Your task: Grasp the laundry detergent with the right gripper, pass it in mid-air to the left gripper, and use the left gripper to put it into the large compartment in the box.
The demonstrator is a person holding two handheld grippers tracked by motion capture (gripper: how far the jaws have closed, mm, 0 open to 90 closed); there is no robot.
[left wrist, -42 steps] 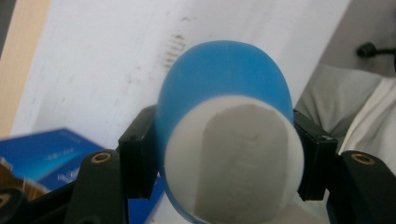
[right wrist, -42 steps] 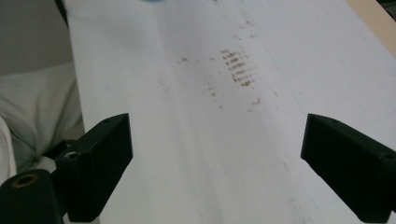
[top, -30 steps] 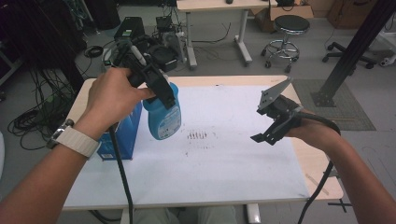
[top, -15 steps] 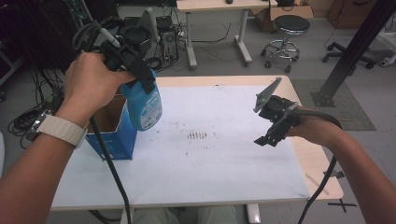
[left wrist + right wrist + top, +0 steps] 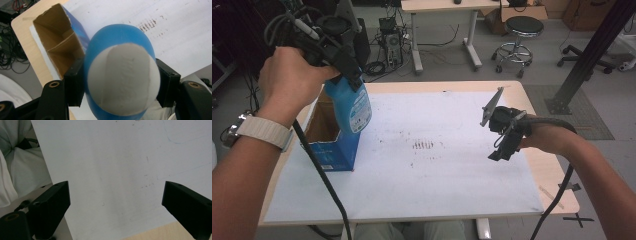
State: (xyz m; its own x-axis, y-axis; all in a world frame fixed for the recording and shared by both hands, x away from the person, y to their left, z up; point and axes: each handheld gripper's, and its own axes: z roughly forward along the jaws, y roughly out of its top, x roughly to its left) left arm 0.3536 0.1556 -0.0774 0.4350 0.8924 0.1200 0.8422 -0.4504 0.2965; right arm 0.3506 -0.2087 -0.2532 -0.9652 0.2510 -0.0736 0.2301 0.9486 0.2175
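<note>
A blue bottle with a white label hangs in the air above an open blue cardboard box at the table's left. My left gripper is shut on the bottle's upper part. In the left gripper view both black pads press the sides of the blue bottle, whose grey-white end faces the camera, with the box and its brown inside below. My right gripper hovers over the table's right side, open, with nothing between its jaws; under the right gripper lies bare white paper.
A white sheet with dark marks covers the wooden table. Beyond the far edge stand a desk, a stool and cables on the floor. A black post rises at the right.
My left hand has carried the bottle up and to the left, from beside the box to above its open top. The right gripper has stayed about where it was.
</note>
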